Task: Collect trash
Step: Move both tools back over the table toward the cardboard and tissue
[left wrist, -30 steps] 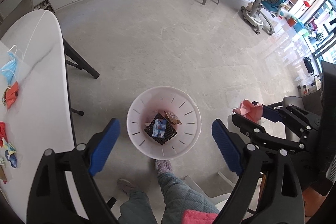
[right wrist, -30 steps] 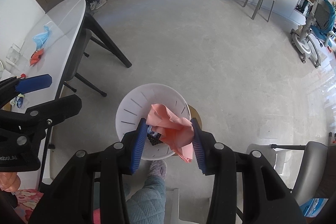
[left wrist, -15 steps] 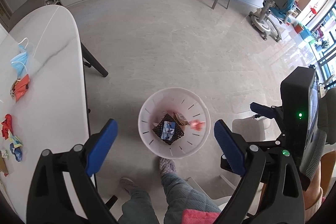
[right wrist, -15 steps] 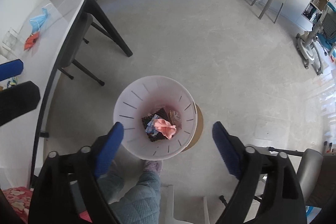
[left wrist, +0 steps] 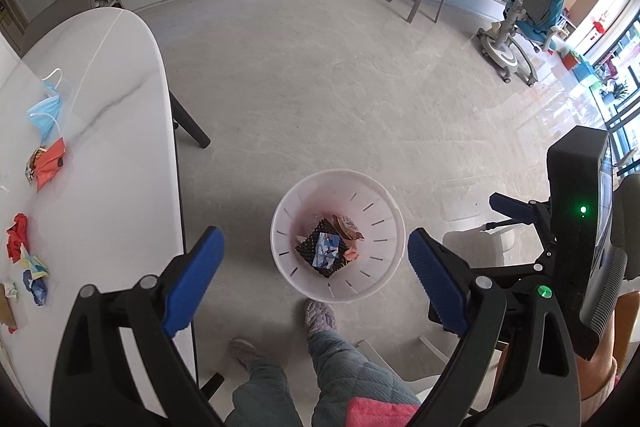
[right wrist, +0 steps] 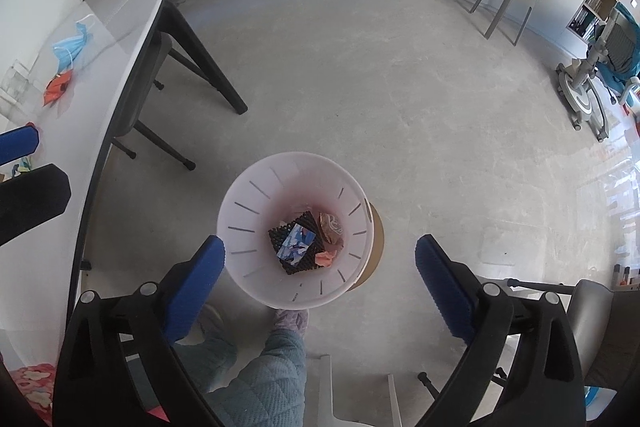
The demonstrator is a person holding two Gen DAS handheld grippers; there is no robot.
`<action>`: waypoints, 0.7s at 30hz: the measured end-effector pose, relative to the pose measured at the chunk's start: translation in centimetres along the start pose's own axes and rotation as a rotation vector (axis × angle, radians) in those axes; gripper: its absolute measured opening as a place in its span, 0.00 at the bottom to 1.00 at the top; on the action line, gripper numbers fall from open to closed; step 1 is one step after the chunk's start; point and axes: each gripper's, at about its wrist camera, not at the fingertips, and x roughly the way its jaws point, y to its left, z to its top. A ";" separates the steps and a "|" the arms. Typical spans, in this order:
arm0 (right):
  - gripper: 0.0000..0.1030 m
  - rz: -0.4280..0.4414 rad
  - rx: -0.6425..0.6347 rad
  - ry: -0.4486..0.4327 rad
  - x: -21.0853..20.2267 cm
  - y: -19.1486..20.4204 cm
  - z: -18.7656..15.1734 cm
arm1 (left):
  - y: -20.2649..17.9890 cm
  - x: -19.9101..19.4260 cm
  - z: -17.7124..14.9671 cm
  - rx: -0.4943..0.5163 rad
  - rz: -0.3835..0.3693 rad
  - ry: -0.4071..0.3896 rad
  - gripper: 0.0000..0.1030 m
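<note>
A white slotted waste bin [right wrist: 294, 227] stands on the floor at a seated person's feet, close beside the white tabletop [left wrist: 100, 147] so that scraps need only a short carry. Both claws point steeply down over it. The right claw [right wrist: 320, 263] hangs directly above the bin mouth, its blue pads spread wide and opening further, with nothing between them. At the bottom of the bin lies a small pink scrap [right wrist: 326, 259], beside a dark ridged square with a blue wrapper on it; a brownish wrapper, as far as the small view lets me tell, sits alongside. The left claw [left wrist: 316, 259] is also wide and empty. More trash waits on the tabletop: a blue face mask [left wrist: 48, 107], an orange wrapper [left wrist: 48, 165] and red and coloured crumples [left wrist: 24, 251] nearer the person.
</note>
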 end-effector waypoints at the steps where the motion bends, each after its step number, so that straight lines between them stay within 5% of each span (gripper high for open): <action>1: 0.93 0.003 -0.003 -0.002 -0.1 0.2 0.1 | 0.2 -0.2 -0.1 -0.004 0.000 -0.002 0.86; 9: 0.98 0.061 -0.102 -0.050 -2.0 6.7 3.0 | 6.1 -3.7 -2.2 -0.109 0.056 -0.064 0.88; 21: 0.98 0.240 -0.413 -0.063 -2.2 26.1 6.3 | 23.6 -9.4 -9.3 -0.442 0.256 -0.125 0.92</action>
